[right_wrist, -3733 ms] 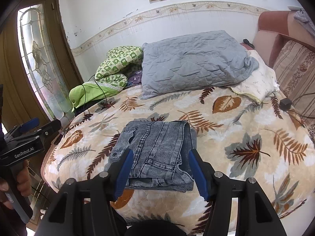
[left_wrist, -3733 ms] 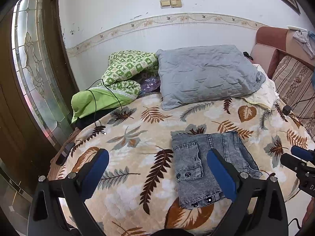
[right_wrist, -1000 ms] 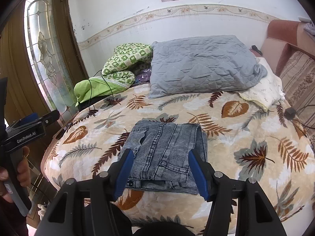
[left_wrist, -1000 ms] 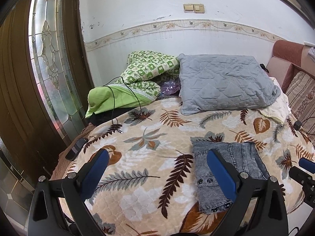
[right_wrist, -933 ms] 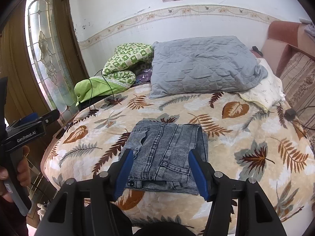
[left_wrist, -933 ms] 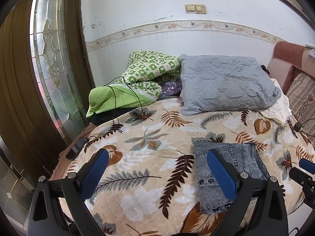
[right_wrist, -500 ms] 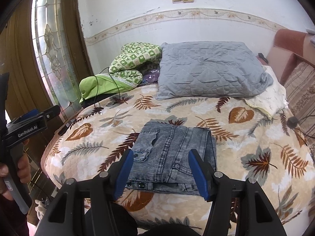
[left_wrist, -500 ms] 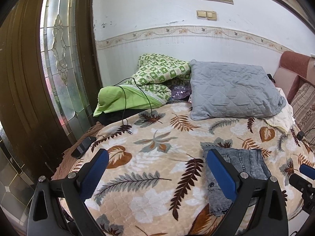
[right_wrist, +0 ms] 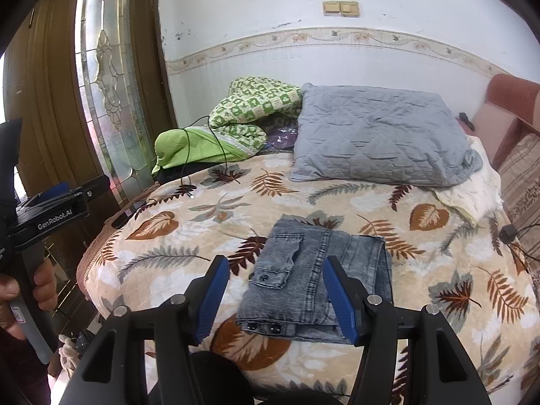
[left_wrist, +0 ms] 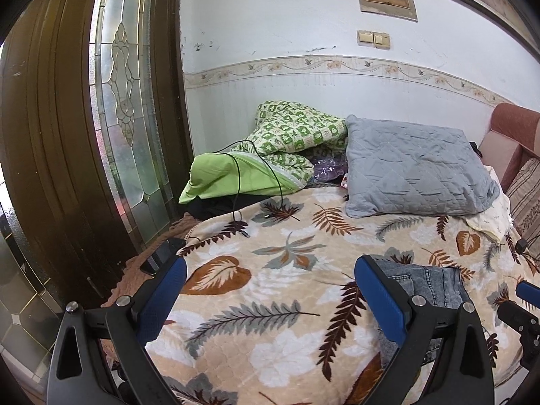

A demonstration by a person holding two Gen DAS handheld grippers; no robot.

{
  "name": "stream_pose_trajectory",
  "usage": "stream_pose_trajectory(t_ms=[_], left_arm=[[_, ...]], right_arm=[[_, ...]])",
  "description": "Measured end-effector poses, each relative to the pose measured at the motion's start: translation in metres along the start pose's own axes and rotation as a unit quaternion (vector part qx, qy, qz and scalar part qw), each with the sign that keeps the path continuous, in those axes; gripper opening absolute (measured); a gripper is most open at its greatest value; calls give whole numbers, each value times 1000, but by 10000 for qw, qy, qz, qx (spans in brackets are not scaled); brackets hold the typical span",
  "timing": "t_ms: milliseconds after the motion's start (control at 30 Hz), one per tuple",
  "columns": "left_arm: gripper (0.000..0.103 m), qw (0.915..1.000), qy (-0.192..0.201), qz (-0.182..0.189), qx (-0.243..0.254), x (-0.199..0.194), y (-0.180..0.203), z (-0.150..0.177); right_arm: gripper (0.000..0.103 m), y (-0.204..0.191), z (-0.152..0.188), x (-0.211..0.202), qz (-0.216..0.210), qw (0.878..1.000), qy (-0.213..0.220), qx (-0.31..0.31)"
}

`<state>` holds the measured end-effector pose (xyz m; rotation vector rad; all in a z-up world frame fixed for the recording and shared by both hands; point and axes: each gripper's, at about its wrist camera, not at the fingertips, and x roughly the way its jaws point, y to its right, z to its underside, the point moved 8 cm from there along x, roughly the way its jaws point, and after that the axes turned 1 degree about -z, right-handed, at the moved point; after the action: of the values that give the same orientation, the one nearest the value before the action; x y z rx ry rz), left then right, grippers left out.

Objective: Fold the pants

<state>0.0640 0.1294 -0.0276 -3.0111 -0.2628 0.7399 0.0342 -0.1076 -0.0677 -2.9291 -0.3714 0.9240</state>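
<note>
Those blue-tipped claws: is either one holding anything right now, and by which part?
Nothing is held. The left gripper and the right gripper both stand open and empty, back from the folded jeans that lie on the bedspread.

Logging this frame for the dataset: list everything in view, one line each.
pants: one, grey denim, folded, near edge of bed
bedspread: one, beige with leaf print, covering bed
pillow: one, grey quilted, by the wall
blanket: one, green and white, bundled left of pillow
cable: one, black, trailing over green bedding
phone: one, dark, bed's left edge
door: one, brown with patterned glass, left
left gripper: one, blue pads, open, empty
right gripper: one, blue pads, open, empty
</note>
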Motion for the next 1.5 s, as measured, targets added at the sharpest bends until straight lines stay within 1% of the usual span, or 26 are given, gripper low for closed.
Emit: stream_pose_trajectory(t_ms=[333, 667, 833, 933, 1067, 1233, 1500], left_arm=[[100, 10000, 52, -44, 63, -1, -17, -11], [100, 9996, 179, 72, 214, -11, -18, -22], [100, 9993, 212, 84, 301, -18, -19, -26], [100, 9992, 236, 12, 335, -21, -20, -28], [100, 9992, 250, -105, 298, -23, -23, -30], [100, 9992, 252, -147, 266, -23, -18, -31], [100, 9993, 268, -172, 189, -26, -5, -31]], right_arm=[[62, -24, -19, 0, -84, 9998, 137, -66], [62, -27, -36, -16, 10, 9992, 388, 17], [62, -33, -46, -17, -93, 9987, 490, 42], [62, -39, -51, -14, -217, 9983, 548, 27], [62, -44, -49, -7, -361, 9979, 532, 15], [62, -36, -43, -2, -383, 9981, 481, -15], [62, -14, -46, -6, -430, 9977, 525, 0]])
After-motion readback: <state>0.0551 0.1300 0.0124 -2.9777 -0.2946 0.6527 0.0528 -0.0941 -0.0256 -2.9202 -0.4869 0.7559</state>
